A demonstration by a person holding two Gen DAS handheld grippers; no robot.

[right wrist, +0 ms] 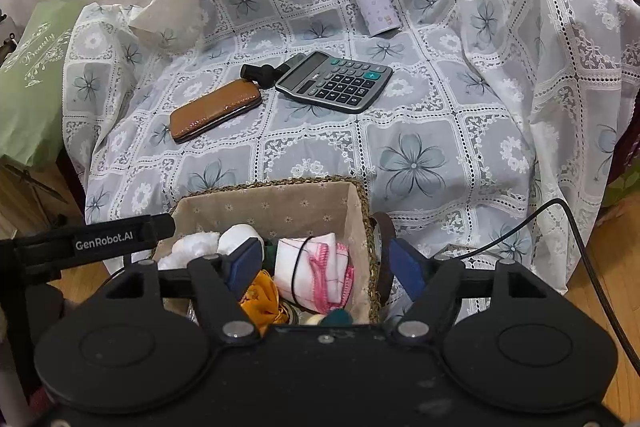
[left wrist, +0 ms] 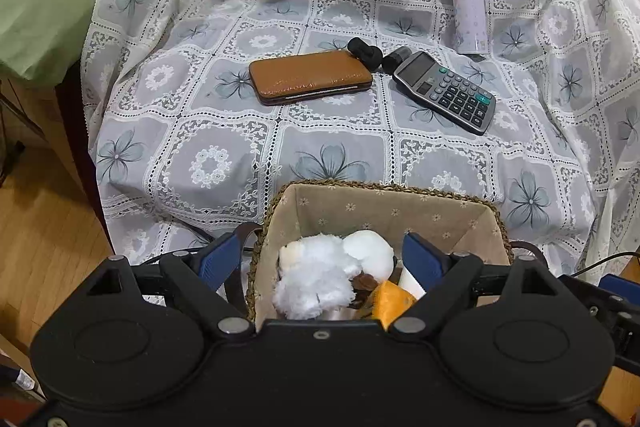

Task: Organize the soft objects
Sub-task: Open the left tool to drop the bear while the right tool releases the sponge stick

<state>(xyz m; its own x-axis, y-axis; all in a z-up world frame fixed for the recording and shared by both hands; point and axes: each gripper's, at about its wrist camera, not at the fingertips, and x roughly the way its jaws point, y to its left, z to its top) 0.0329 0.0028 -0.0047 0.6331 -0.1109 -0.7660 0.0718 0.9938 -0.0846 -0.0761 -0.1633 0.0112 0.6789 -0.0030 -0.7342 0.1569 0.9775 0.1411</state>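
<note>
Lace-covered bed [left wrist: 328, 155]: hard items sit mid-cloth. Basket [left wrist: 384, 195] at near edge holds plush toy [left wrist: 320, 279] and folded cloth [right wrist: 316, 263]. We hold left gripper [left wrist: 320, 259] and right gripper [right wrist: 324, 263] with fingers released, grasping nothing; lift straight up, clear of the rim.

The left hand-held gripper [left wrist: 322, 259] hangs with jaws apart over the near, lined wicker basket [left wrist: 384, 205], a white plush toy [left wrist: 320, 275] lying between its blue pads, untouched. Farther off on the flowered lace cloth [left wrist: 208, 155] lie a brown case [left wrist: 310, 77], a calculator [left wrist: 446, 91] to its right, and a lilac bottle [left wrist: 468, 7] beyond.
</note>
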